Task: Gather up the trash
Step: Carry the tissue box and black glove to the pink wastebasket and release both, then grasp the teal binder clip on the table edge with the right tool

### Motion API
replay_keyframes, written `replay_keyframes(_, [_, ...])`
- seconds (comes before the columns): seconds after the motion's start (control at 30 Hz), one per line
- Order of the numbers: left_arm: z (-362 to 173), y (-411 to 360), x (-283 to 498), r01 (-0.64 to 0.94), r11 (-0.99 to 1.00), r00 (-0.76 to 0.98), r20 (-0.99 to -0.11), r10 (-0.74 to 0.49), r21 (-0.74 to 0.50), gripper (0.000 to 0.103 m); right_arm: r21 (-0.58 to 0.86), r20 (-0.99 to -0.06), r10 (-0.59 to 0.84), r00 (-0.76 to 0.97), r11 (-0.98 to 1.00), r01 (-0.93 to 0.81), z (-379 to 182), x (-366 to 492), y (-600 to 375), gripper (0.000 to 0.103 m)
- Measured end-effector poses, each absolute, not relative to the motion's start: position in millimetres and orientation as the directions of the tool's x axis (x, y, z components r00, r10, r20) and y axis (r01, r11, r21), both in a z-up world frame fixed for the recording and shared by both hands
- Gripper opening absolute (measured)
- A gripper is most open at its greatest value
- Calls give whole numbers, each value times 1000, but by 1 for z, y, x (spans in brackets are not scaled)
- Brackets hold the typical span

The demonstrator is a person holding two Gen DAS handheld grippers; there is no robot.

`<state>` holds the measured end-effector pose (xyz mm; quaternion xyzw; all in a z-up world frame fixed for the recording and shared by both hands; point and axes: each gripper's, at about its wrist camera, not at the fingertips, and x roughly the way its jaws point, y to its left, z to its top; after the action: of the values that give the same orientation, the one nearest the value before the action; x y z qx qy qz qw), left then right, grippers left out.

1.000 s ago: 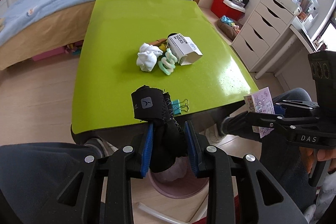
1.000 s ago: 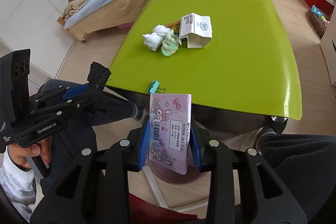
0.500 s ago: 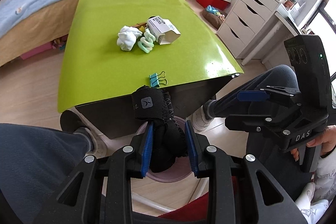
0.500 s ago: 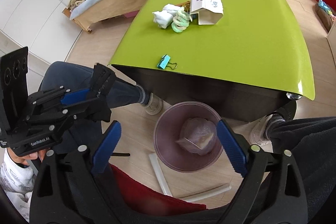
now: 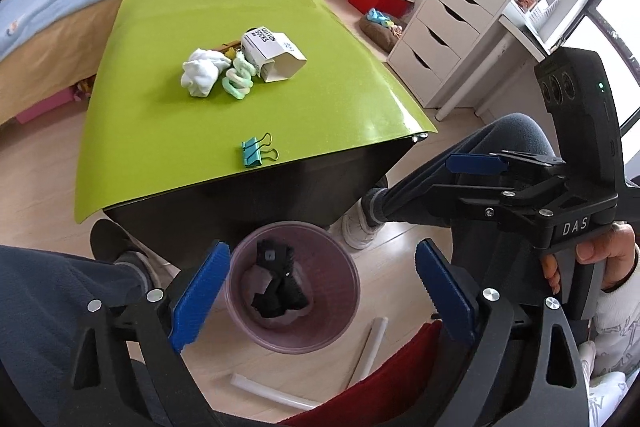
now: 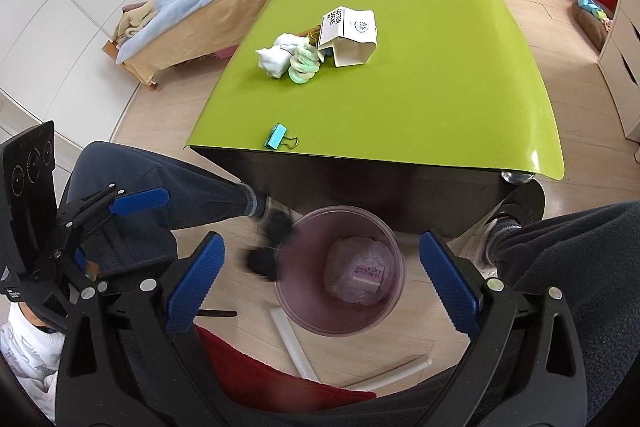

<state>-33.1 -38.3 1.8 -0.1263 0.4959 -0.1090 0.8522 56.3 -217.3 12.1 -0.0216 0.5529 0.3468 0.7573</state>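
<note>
- Bin (image 5: pixel 240 311): purple, round, on the floor just under the near edge of the green table (image 5: pixel 168 115), between the person's legs. Holds a black fabric piece (image 5: pixel 280 287) lying on crumpled plastic; the right wrist view also shows a pink printed card (image 6: pixel 366 273) inside.
- Left gripper (image 5: pixel 320 291): poised over the bin, jaws spread wide, nothing between them. Jaws have just been opening.
- Right gripper (image 6: pixel 320 279): also over the bin, jaws spread wide and empty.
- Change from a second ago: the left jaws were clamped on the black fabric and the right jaws on the card; both items are now released. In the right wrist view the black fabric shows as a blur at the bin's rim, so it appears to be dropping in at this instant.
- Remaining on the table: blue binder clip (image 5: pixel 252 153) near the front edge; farther back, a white sock (image 5: pixel 200 73), green hair ties (image 5: pixel 238 79) and a white sock box (image 5: pixel 274 55), all touching in one cluster.
- Handling advice: keep both grippers above the rim until the drop settles, then lift clear before reaching back; the clip is nearest, and the open box likely wants a grip across its side walls.
</note>
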Motion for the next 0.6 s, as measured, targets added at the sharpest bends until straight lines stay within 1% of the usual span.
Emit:
replay_keyframes(0.07, [-2, -35, -32, 28, 945, 479, -826, -298, -325, 95, 354, -851, 503, 149, 760, -545, 11, 57, -218, 97])
replay_keyframes(0.23, [-8, -25, -32, -32, 935, 479, -826, -296, -353, 95, 360, -850, 505, 148, 763, -537, 9, 57, -220, 97])
replay_keyframes(0.6, [-13, -17, -32, -82, 922, 481, -825, -296, -378, 95, 374, -848, 511, 139, 764, -527, 7, 60, -218, 97])
